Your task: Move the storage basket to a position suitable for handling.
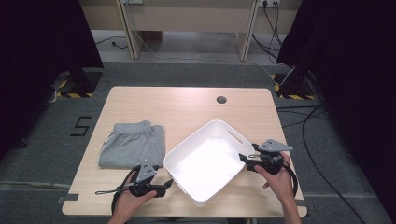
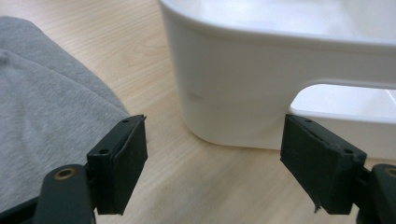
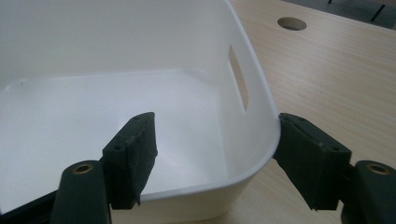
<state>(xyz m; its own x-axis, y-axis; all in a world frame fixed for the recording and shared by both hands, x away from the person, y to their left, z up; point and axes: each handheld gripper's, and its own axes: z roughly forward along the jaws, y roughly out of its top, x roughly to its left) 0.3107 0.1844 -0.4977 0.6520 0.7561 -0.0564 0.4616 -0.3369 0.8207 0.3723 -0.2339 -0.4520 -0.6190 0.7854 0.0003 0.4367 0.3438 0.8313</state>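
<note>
Table: pale wood desk [image 1: 187, 109] with a round cable hole [image 1: 221, 99], grey carpet around it
Basin: white plastic tub [image 1: 212, 135], rounded corners, slot handles — sits at the near middle, turned cornerwise
Cloth: folded grey shorts [image 1: 133, 143] just left of the tub
Left gripper [image 1: 167, 184]: mine, jaws spread, beside the tub's near wall, holding nothing
Right gripper [image 1: 243, 158]: jaws apart, straddling the tub's rim
Writing: "5" marked on the floor [image 1: 82, 126]

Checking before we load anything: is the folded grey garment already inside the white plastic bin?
No, the folded grey garment lies on the wooden table beside the white plastic bin, whose inside is bare.
</note>
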